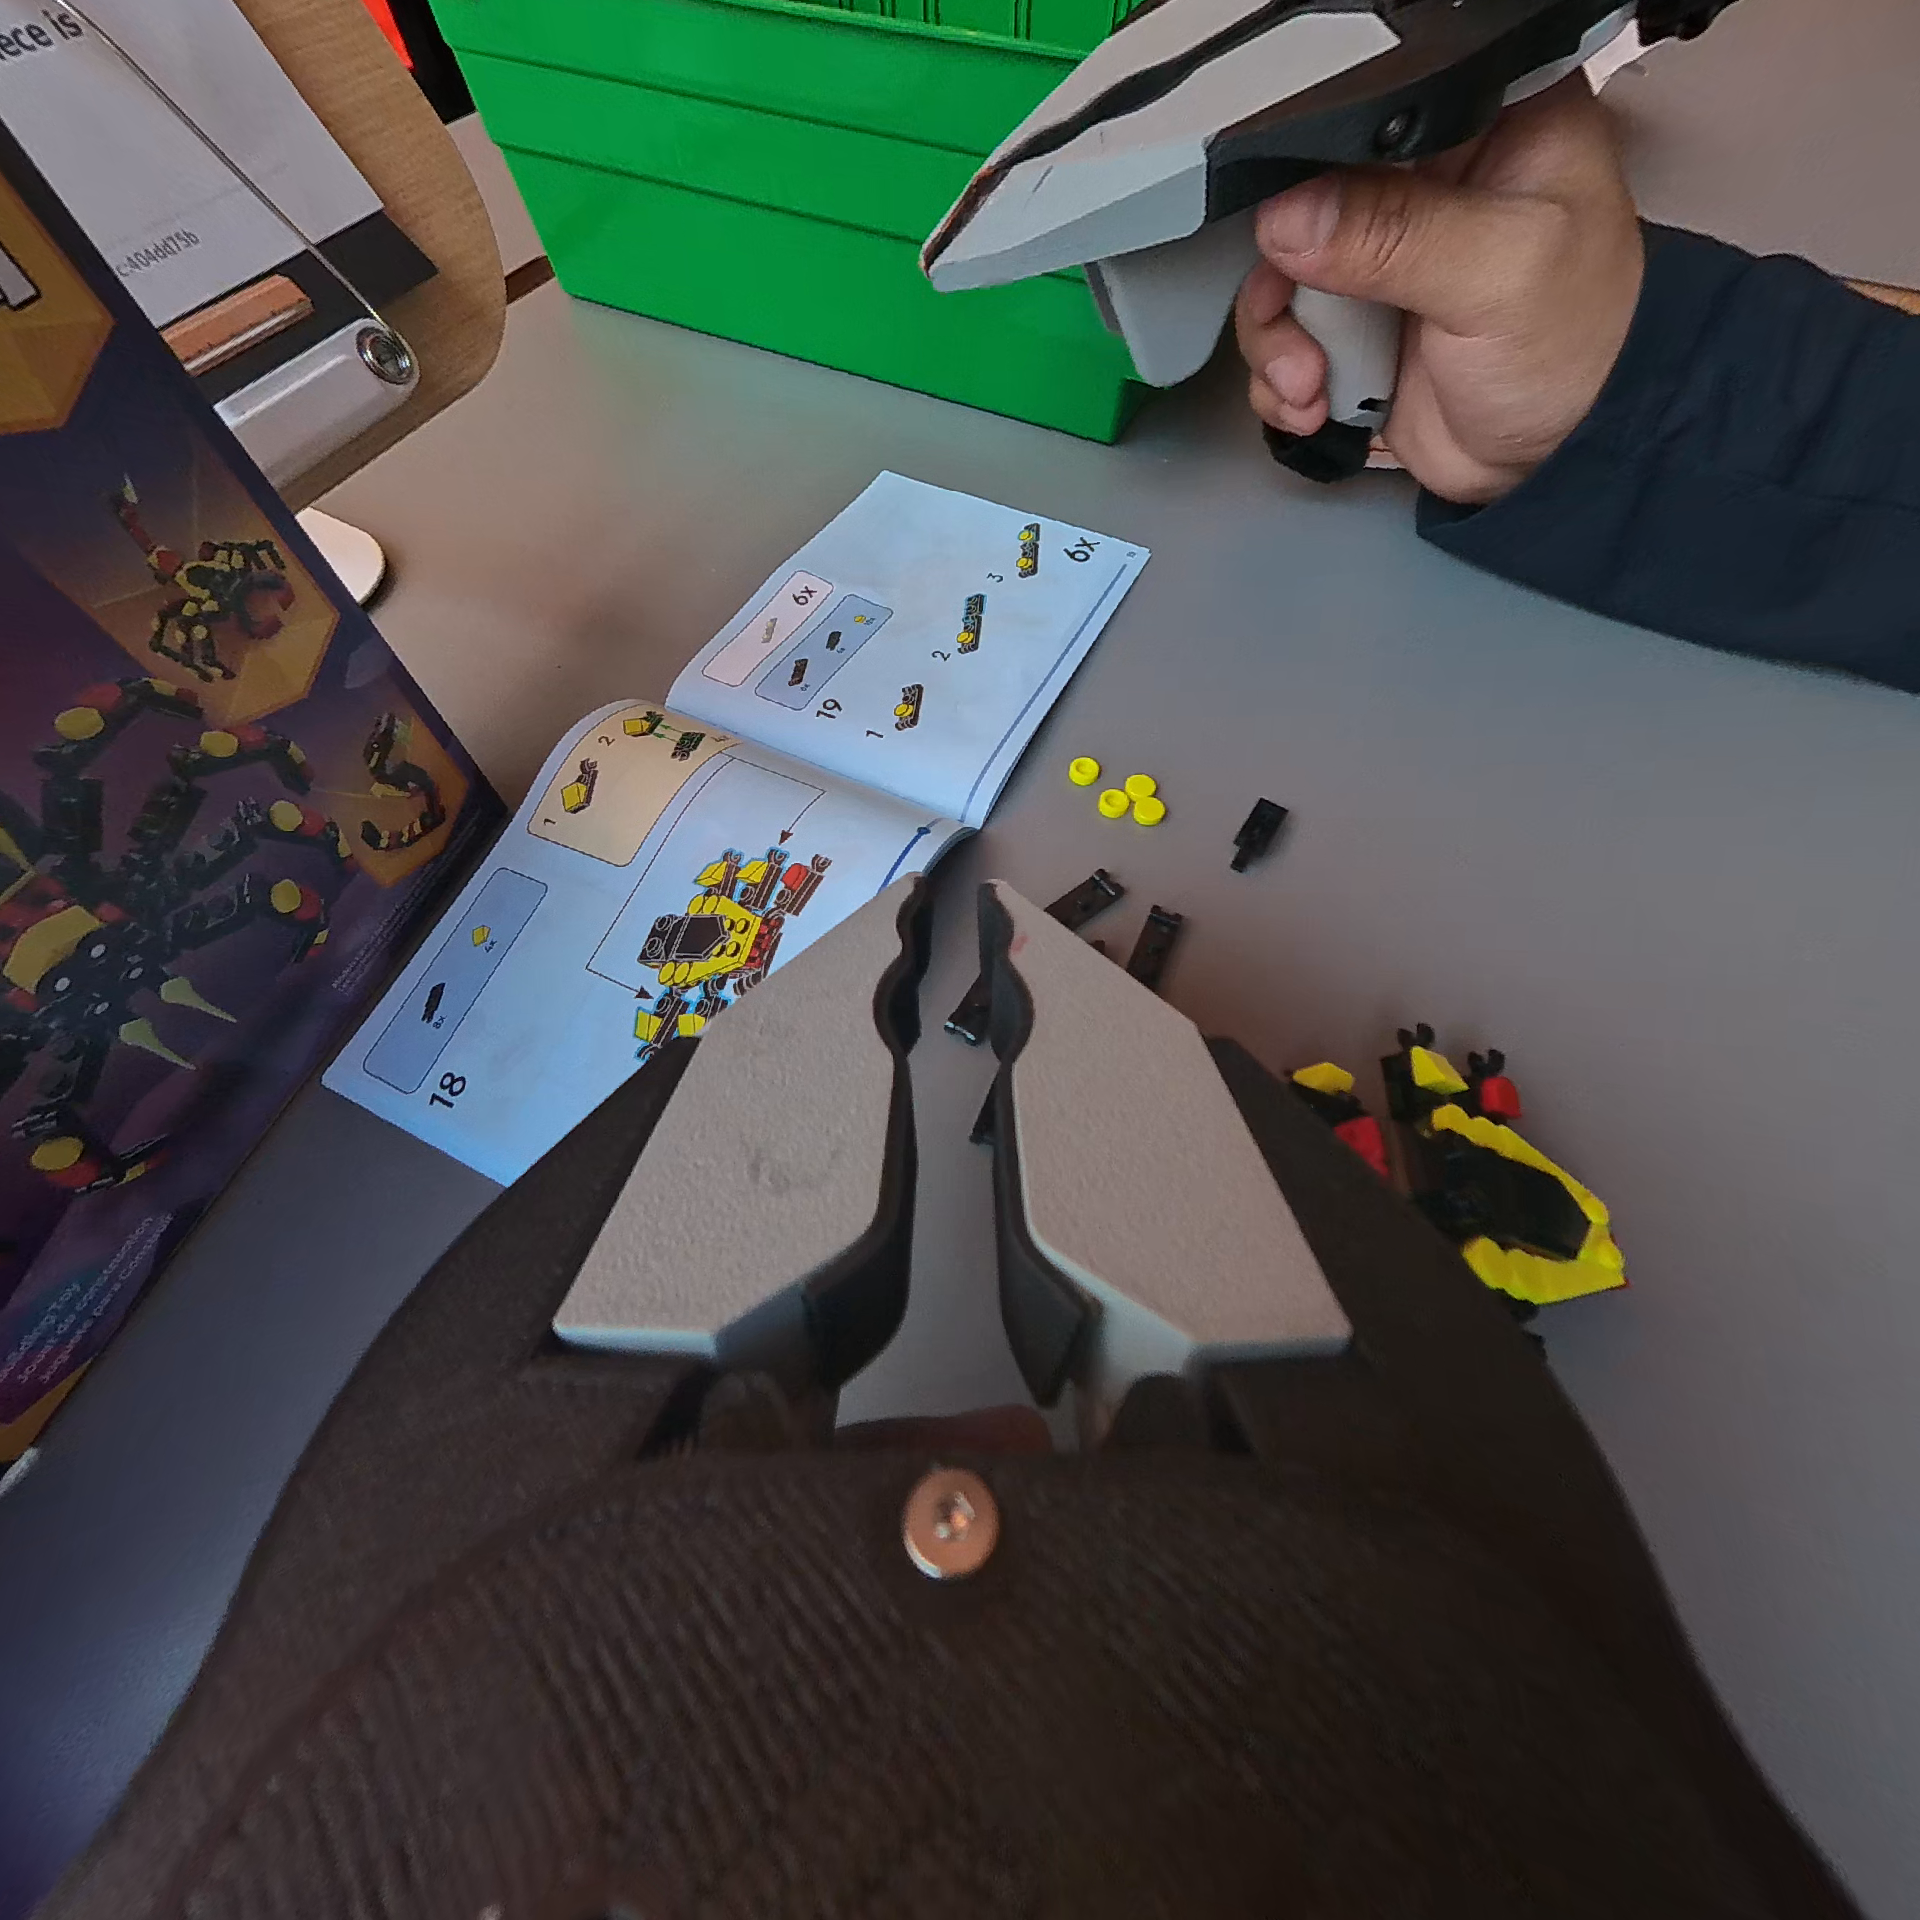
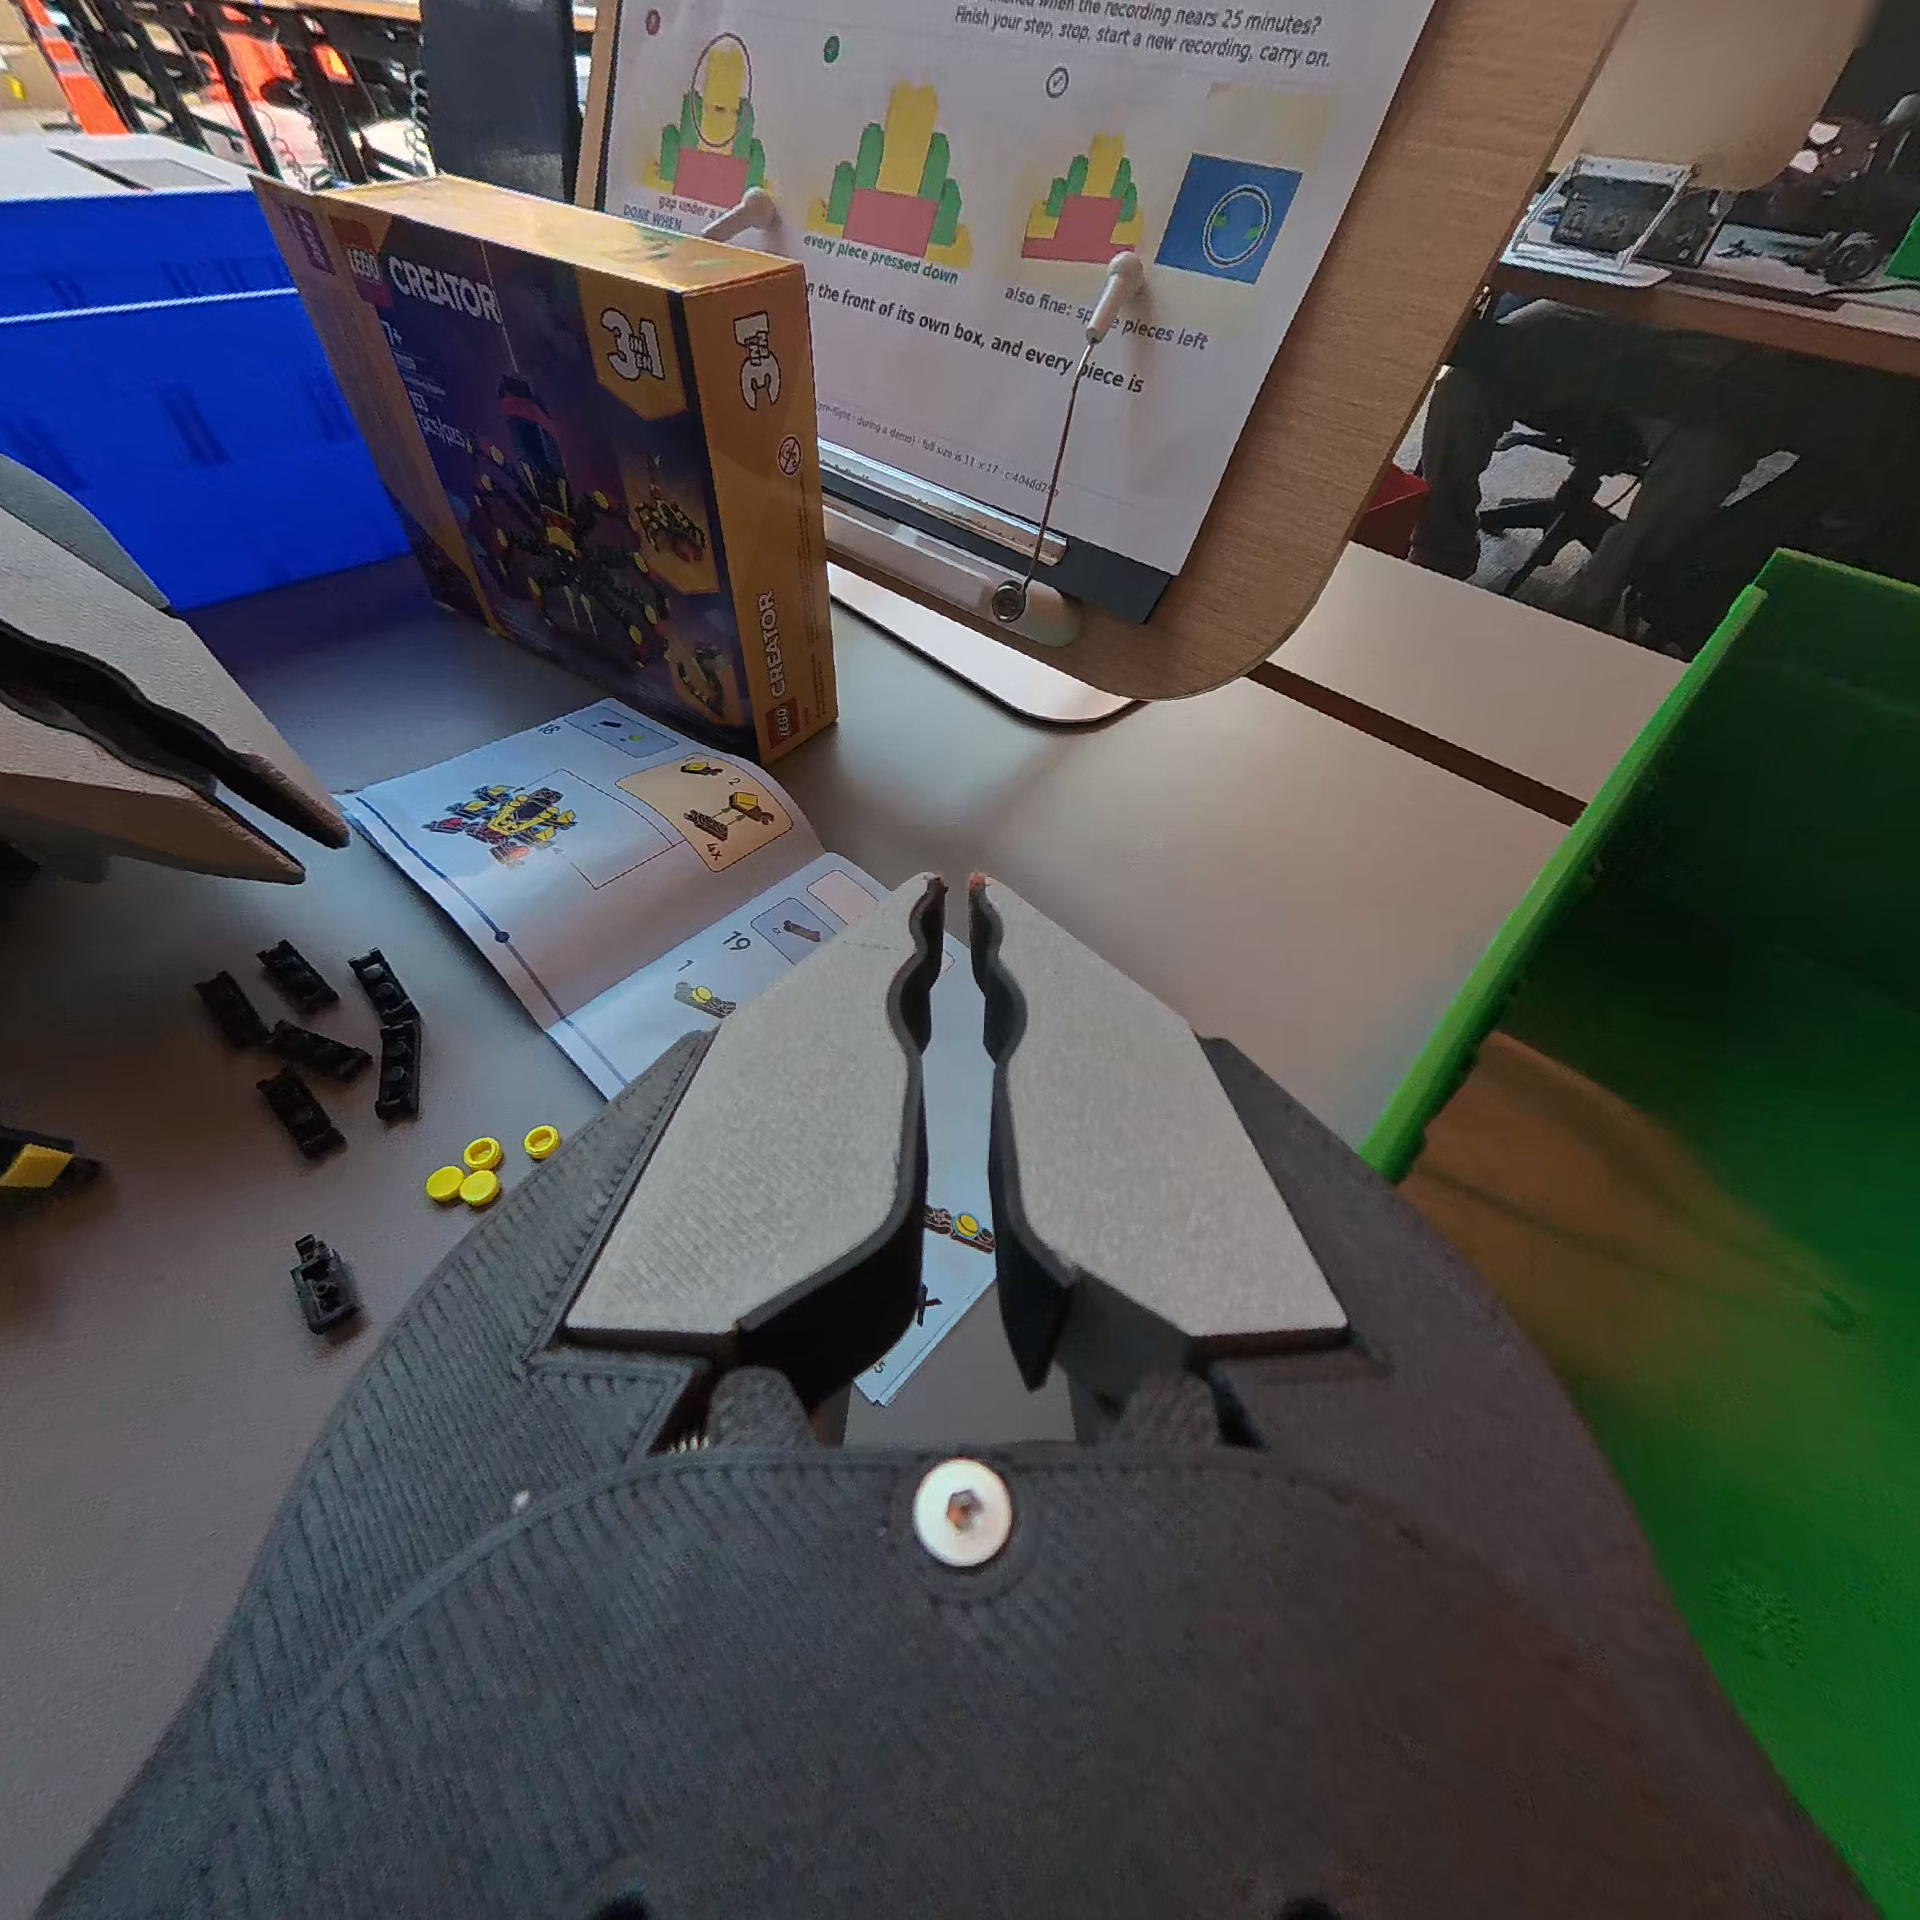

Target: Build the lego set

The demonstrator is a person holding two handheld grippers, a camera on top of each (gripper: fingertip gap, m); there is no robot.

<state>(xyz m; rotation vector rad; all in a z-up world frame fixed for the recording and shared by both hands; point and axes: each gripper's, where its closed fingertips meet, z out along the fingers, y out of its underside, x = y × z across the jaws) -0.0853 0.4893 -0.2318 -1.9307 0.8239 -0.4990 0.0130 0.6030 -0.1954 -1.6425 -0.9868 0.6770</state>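
Observation:
An open instruction booklet (image 1: 831, 748) lies on the grey table (image 1: 1455, 727); it also shows in the right wrist view (image 2: 623, 862). Several yellow round studs (image 1: 1127, 795) (image 2: 478, 1169), several black clip pieces (image 1: 1153, 935) (image 2: 312, 1039) and one separate black piece (image 1: 1259, 831) (image 2: 324, 1283) lie loose beside it. A part-built yellow, black and red model (image 1: 1486, 1174) sits to the right of my left gripper (image 1: 956, 896). That gripper hovers over the clip pieces, empty, with only a narrow gap between its tips. My right gripper (image 2: 956, 883) (image 1: 935, 260) is shut and empty above the booklet's edge.
The set's box (image 1: 187, 831) (image 2: 582, 457) stands left of the booklet. A green bin (image 1: 790, 187) (image 2: 1714, 1039) is behind and to the right. A wooden stand with a printed sheet (image 2: 1039, 260) and a blue bin (image 2: 156, 364) stand behind. A hand (image 1: 1455, 291) holds the right gripper. Left tips to right tips: about 15 centimetres.

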